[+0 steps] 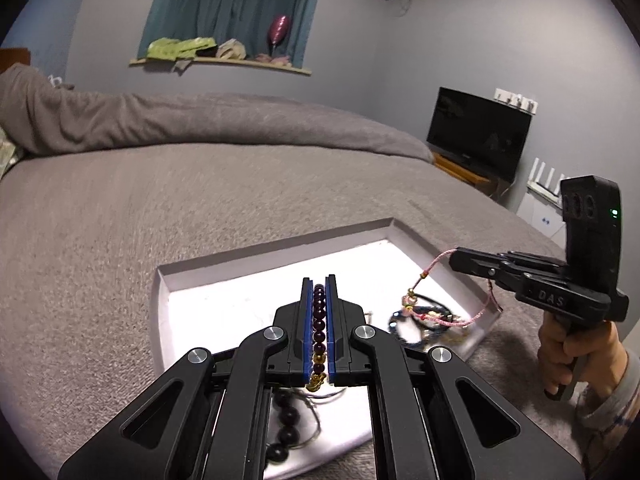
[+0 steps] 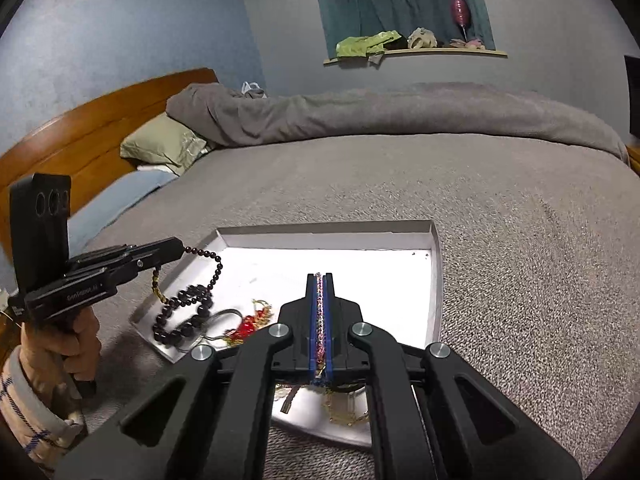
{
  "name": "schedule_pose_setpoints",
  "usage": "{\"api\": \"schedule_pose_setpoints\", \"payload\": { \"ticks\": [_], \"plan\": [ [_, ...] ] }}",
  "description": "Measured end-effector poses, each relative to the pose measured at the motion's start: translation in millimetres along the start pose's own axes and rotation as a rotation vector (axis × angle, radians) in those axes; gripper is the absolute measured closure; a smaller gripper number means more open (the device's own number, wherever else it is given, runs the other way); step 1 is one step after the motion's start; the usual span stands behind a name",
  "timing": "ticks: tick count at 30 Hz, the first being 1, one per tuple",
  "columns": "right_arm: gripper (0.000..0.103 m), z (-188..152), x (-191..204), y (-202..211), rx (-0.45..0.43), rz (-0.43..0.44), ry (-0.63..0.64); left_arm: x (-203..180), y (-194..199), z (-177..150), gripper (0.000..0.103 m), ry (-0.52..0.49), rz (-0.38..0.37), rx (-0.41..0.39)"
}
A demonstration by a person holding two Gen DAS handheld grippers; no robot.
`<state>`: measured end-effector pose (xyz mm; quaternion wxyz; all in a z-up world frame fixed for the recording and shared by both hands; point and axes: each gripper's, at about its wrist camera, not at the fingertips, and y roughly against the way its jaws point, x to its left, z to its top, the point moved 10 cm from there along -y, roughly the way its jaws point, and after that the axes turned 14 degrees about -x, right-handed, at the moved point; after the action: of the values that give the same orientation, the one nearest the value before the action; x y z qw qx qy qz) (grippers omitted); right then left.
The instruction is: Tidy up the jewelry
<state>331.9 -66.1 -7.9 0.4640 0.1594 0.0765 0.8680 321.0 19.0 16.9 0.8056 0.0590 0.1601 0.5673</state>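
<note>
Left fingers (image 1: pixel 319 286) pinch round dark bead strand (image 1: pixel 319 320); right fingers (image 2: pixel 319 280) pinch braided pink cord (image 2: pixel 319 312).

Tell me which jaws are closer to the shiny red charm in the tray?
Left, I think. The left gripper hangs over the tray edge just beside the red charm; the right gripper sits further toward the tray's middle.

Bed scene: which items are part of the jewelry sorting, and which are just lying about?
In the job: left gripper clamping dark bead bracelet; right gripper clamping pink cord bracelet; white tray; red bead piece.

Lying about: pillow, monitor, grey blanket.
</note>
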Motion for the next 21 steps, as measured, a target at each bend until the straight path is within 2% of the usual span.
{"api": "schedule_pose_setpoints", "payload": {
  "ticks": [10, 13, 14, 15, 16, 17, 18, 19, 21],
  "plan": [
    [0.100, -21, -22, -24, 0.074, -0.088, 0.029, 27, -16, -31, 0.097, 0.051, 0.083, 0.108],
    [0.100, -25, -25, -25, 0.093, -0.098, 0.031, 28, -16, -33, 0.096, 0.050, 0.094, 0.115],
    [0.099, -26, -25, -25, 0.097, -0.101, 0.037, 28, -15, -32, 0.092, 0.051, 0.095, 0.114],
    [0.096, -27, -24, -25, 0.099, -0.104, 0.045, 28, -14, -31, 0.089, 0.051, 0.096, 0.110],
    [0.091, -28, -23, -25, 0.102, -0.104, 0.052, 28, -12, -30, 0.081, 0.048, 0.103, 0.102],
    [0.078, -29, -22, -25, 0.102, -0.105, 0.057, 28, -11, -29, 0.074, 0.046, 0.107, 0.097],
    [0.064, -29, -21, -24, 0.097, -0.106, 0.065, 27, -9, -28, 0.072, 0.041, 0.110, 0.092],
    [0.061, -29, -21, -22, 0.089, -0.109, 0.071, 26, -7, -26, 0.068, 0.032, 0.114, 0.087],
    [0.060, -28, -19, -19, 0.076, -0.113, 0.086, 25, -3, -25, 0.061, 0.027, 0.116, 0.079]
  ]
}}
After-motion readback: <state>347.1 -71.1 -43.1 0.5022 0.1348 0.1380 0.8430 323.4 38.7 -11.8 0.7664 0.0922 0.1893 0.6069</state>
